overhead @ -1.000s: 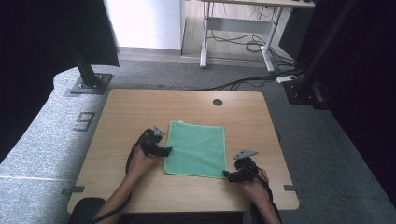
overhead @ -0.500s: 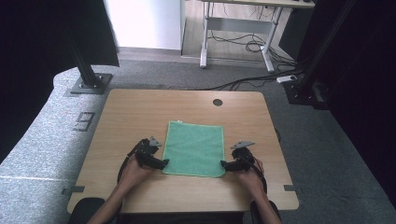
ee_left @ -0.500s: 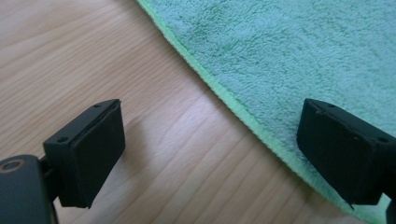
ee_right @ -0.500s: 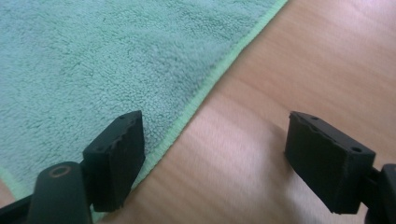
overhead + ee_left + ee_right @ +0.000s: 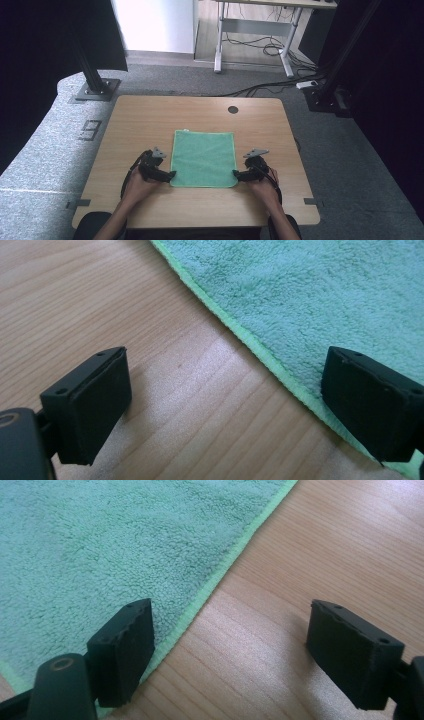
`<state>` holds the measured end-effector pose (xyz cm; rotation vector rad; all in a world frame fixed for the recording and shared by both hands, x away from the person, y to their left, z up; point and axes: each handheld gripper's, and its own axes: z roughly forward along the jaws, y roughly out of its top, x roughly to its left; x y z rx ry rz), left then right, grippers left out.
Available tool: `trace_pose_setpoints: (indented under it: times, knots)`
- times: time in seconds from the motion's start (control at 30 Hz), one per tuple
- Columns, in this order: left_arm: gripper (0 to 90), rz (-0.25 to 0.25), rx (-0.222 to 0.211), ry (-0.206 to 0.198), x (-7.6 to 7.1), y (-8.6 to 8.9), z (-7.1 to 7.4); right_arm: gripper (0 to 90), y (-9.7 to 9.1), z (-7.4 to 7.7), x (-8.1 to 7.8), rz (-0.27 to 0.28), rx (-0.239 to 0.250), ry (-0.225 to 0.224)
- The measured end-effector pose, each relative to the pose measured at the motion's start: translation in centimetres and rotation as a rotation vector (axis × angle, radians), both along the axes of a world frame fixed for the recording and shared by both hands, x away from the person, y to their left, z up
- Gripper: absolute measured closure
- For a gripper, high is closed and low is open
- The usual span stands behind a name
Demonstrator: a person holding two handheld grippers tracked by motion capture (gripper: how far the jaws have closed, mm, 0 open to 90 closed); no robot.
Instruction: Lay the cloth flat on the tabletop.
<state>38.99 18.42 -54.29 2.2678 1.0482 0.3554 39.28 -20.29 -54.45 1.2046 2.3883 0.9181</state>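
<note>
green towel (image 5: 203, 158) lies flat and unfolded in the middle of the bench (image 5: 150, 115), with the left hand-held gripper (image 5: 169, 175) and right hand-held gripper (image 5: 237, 175) at its near corners, jaws wide and holding nothing, so any fold looks not yet begun.

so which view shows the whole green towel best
The high view: the green terry cloth towel lies flat on the wooden table, all four edges in sight. The left gripper view shows a stretch of its hemmed edge. The right gripper view shows another edge stretch near a corner.
</note>
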Motion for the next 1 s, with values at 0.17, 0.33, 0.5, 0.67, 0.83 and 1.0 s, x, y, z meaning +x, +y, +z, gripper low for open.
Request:
trace_pose_setpoints:
  times: [0.17, 0.33, 0.5, 0.67, 0.83, 1.0]
  knots:
    - [7.8, -0.023, 0.002, -0.019, -0.2, -0.1, 0.4, 16.8, -0.1, 0.2, -0.2, 0.011, 0.003, 0.001]
    - [7.7, -0.051, -0.038, -0.049, -1.4, 0.4, 1.6, 13.9, -0.8, 1.2, -1.0, 0.003, 0.044, -0.011]
    - [6.6, -0.047, -0.029, -0.048, -2.5, 1.5, 1.5, 8.1, -2.2, 1.6, -1.7, -0.038, 0.089, -0.01]
    - [5.9, -0.012, -0.024, -0.046, -3.2, 3.1, 1.3, 3.0, -2.9, 1.2, -2.2, -0.064, 0.09, 0.0]
    - [2.6, 0.028, -0.004, -0.042, -2.9, 3.9, 0.5, 0.0, -3.2, 0.2, -2.9, -0.063, 0.034, 0.007]
    - [0.6, 0.042, 0.016, -0.038, -2.5, 4.1, -0.2, 0.0, -3.5, -0.5, -2.7, -0.067, 0.025, 0.01]
